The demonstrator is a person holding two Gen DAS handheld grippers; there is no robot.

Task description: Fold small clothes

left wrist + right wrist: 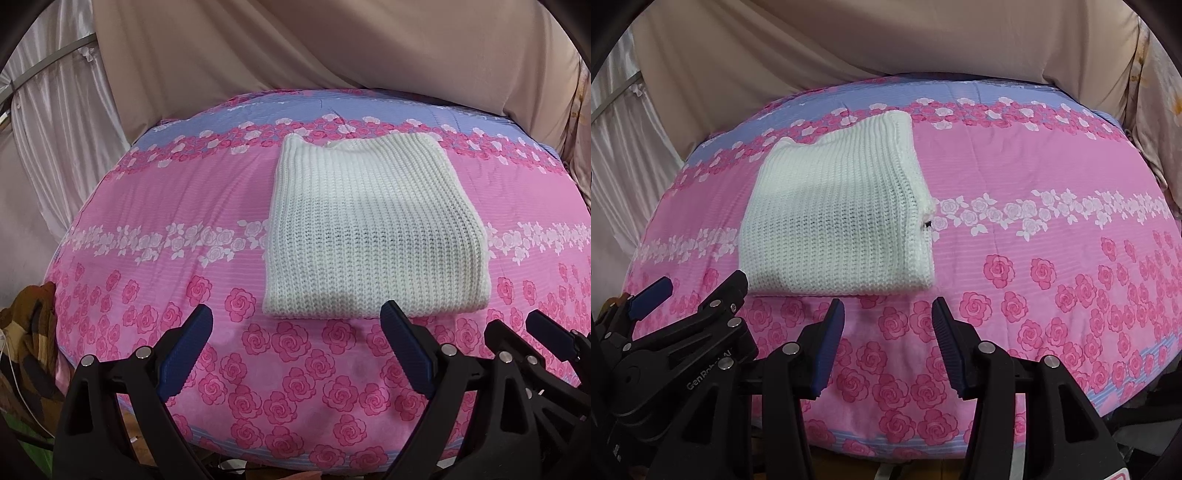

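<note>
A white knitted garment lies folded into a neat rectangle on the pink rose-print sheet. It also shows in the right wrist view, left of centre. My left gripper is open and empty, hovering just in front of the garment's near edge. My right gripper is open and empty, just in front of the garment's near right corner. The right gripper's fingers show at the lower right of the left wrist view. The left gripper's fingers show at the lower left of the right wrist view.
The sheet covers a table with a blue band at its far edge. Beige drapes hang behind it. White curtains hang at the left. A brown patterned cloth lies off the left edge.
</note>
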